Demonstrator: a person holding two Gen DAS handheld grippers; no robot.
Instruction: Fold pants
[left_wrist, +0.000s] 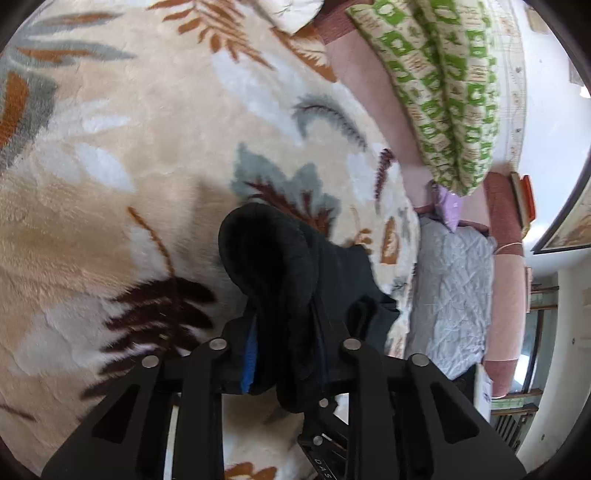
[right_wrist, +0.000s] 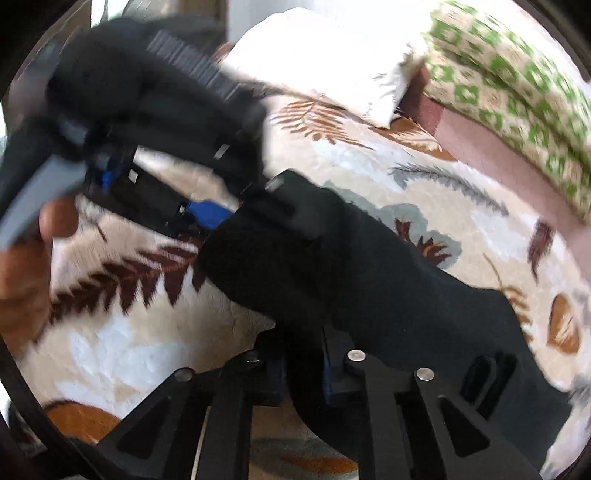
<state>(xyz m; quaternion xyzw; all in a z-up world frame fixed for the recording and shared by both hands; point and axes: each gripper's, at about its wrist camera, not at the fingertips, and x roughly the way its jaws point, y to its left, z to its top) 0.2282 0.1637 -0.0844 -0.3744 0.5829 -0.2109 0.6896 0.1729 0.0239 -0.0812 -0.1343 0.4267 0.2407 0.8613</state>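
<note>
Nearest the lens in left wrist view: left gripper (left_wrist: 284, 354), fingers clamped on a bunched fold of the black pants (left_wrist: 280, 266). Fabric humps up over the fingertips and hangs between the jaws; blue pad (left_wrist: 248, 360) shows on the left finger. Rest of the pants trails off to the right, down onto the leaf-print blanket (left_wrist: 129, 166).

Right wrist view: right gripper (right_wrist: 304, 369) also clenched on the pants (right_wrist: 369, 280), cloth pinched between the jaws w/ a blue pad edge visible. Pants stretch from it up-left to the left gripper (right_wrist: 218, 218), which comes in from the upper left, heavily blurred; a person's hand (right_wrist: 22, 280) holds its handle at the left edge. So the garment is held by both grippers, part lifted, part lying on the blanket.

Bkgd: white pillow (right_wrist: 332, 62), green-patterned cushion (left_wrist: 443, 92) along a pink headboard (left_wrist: 369, 92), grey quilted cloth (left_wrist: 450, 295) at the blanket's right edge.
</note>
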